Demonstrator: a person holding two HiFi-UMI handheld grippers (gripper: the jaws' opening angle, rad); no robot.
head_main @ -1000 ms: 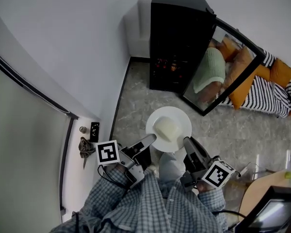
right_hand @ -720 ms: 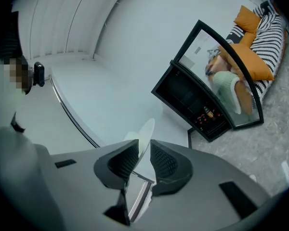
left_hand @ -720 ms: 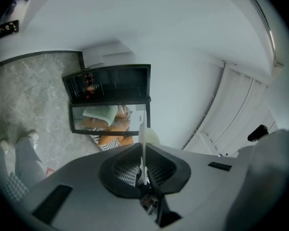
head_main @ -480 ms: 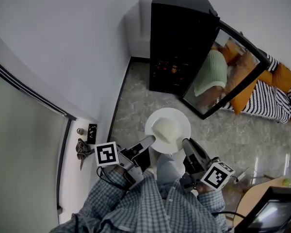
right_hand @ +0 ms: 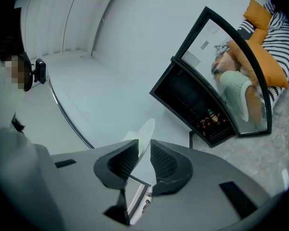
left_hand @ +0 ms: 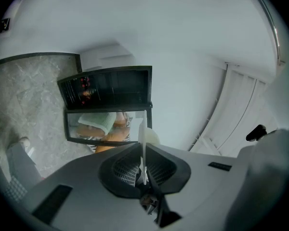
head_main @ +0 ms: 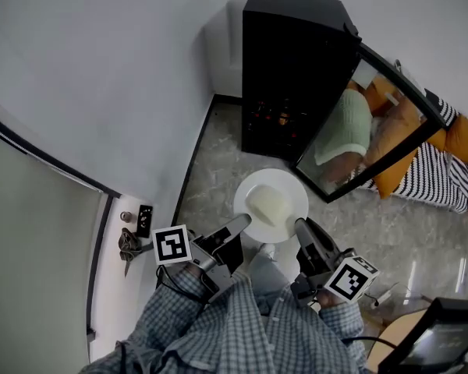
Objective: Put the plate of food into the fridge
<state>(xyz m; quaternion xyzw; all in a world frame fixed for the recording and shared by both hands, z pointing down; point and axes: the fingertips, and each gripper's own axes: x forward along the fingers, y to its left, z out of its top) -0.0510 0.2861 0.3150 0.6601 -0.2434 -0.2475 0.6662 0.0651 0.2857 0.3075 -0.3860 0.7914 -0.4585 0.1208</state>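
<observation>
In the head view a round white plate (head_main: 285,189) with a pale block of food (head_main: 265,206) hangs level above the floor, short of the fridge. My left gripper (head_main: 244,223) is shut on its near-left rim, my right gripper (head_main: 299,226) on its near-right rim. The left gripper view shows the plate (left_hand: 143,136) edge-on between the pads of the left gripper (left_hand: 143,152). Between the pads of the right gripper (right_hand: 144,153) the plate (right_hand: 146,131) is again edge-on. The black fridge (head_main: 292,61) stands ahead with its glass door (head_main: 374,127) swung open to the right. Bottles show on a low shelf (head_main: 274,117).
A white wall runs along the left, with a ledge holding keys (head_main: 128,245) and a small black item (head_main: 143,220). A striped sofa with orange cushions (head_main: 452,150) is behind the door. A wooden table edge (head_main: 382,347) and a screen (head_main: 441,341) sit at bottom right. The floor is grey marble (head_main: 218,162).
Both grippers keep their hold and the plate stays level. The fridge and its door have drifted slightly right and down in the head view.
</observation>
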